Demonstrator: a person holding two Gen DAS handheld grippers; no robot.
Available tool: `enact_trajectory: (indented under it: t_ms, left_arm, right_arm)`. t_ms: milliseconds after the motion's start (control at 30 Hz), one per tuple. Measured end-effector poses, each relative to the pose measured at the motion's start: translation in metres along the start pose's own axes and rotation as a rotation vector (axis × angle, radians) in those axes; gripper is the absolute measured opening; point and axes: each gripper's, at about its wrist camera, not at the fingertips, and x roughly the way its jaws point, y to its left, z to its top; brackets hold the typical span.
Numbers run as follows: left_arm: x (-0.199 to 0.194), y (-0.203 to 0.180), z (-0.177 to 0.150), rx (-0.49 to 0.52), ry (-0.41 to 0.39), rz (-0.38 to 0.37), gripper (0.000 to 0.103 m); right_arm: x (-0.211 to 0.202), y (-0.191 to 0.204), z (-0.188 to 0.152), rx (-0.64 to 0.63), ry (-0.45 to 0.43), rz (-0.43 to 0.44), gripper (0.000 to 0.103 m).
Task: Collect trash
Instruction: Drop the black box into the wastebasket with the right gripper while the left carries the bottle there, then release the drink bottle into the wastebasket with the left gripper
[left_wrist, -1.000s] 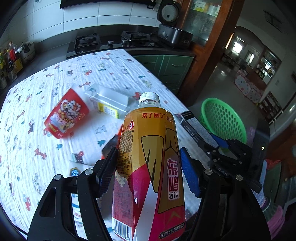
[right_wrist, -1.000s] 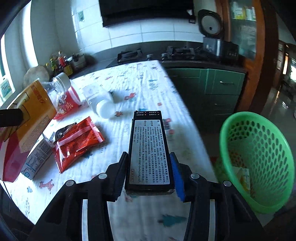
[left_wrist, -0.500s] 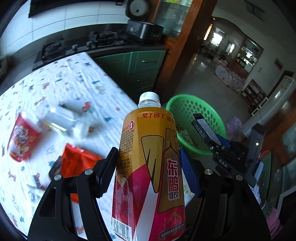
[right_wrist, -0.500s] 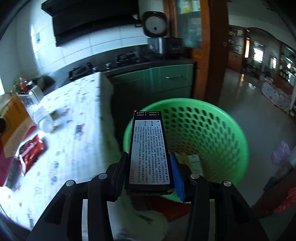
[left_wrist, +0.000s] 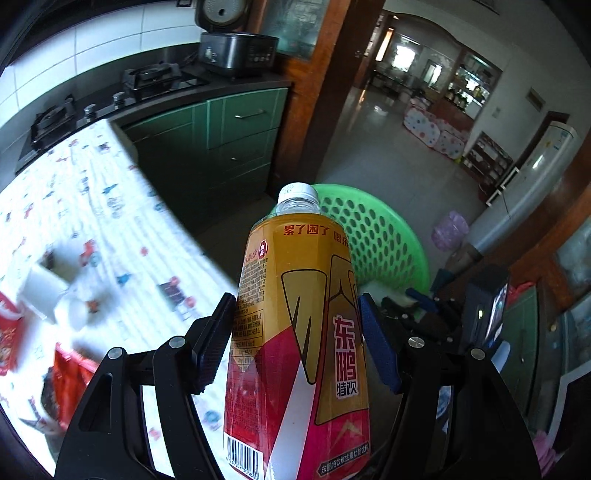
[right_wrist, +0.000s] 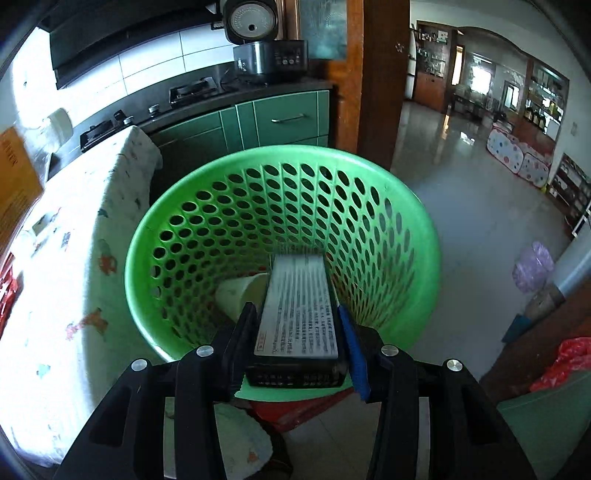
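An orange and red drink bottle (left_wrist: 295, 332) with a white cap stands upright between the pads of my left gripper (left_wrist: 295, 299), which is shut on it. Behind the bottle, past the table's edge, stands the green perforated basket (left_wrist: 384, 236). My right gripper (right_wrist: 297, 310) is shut on a long black box with a white printed label (right_wrist: 299, 314), held over the basket's (right_wrist: 184, 192) mouth and pointing down into it. A white paper cup (right_wrist: 240, 295) lies at the basket's bottom. The right gripper (left_wrist: 439, 314) also shows dark beside the bottle.
The table with the patterned cloth (left_wrist: 110, 221) is on the left, carrying a red wrapper (left_wrist: 70, 369), a white tub (left_wrist: 48, 291) and a red cup (left_wrist: 7, 332). Green cabinets (right_wrist: 284, 114) and a stove stand behind the basket. Tiled floor (right_wrist: 461, 192) lies to the right.
Both grippers have swung right, off the table toward the basket. The right gripper with the box now hangs over the basket's mouth; the left still carries the bottle.
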Motion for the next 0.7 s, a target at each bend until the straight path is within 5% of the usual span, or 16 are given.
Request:
enact_trajectory:
  t_ms: [700]
  left_arm:
    - [0.097,-0.040,0.014,-0.010,0.081,-0.030,0.066]
  right_arm:
    - [-0.050,-0.019,-0.028,-0.010,-0.116,0.033,0.053]
